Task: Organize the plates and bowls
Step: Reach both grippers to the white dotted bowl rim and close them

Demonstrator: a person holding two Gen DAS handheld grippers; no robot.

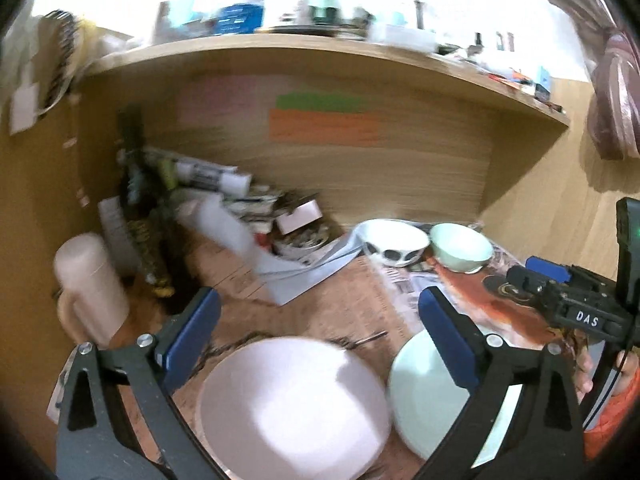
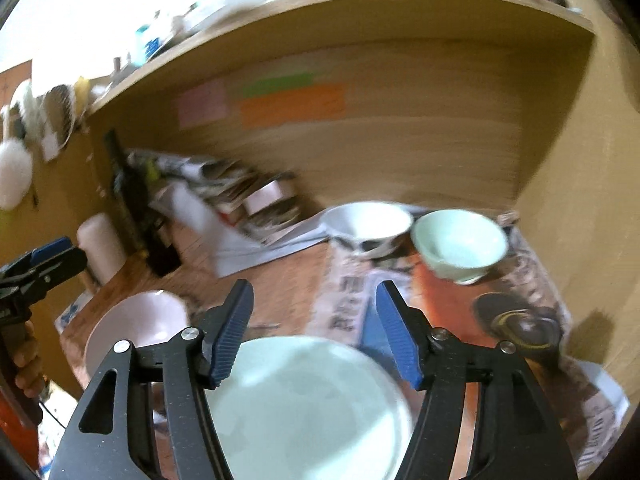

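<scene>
Left gripper (image 1: 320, 320): jaws apart, above pink plate (image 1: 294, 408) | Right gripper (image 2: 316, 332): jaws apart, above mint plate (image 2: 308, 404), empty | White bowl (image 2: 368, 226), mint bowl (image 2: 460, 246): beyond mint plate, on newspaper (image 2: 348, 300)

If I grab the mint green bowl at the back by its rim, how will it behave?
The mint green bowl looks like glazed ceramic: probably rigid, fairly heavy and slick. It already sits tilted on a narrow foot, so a push may tip it. The white bowl stands right beside it, so a knock could chip either.
</scene>
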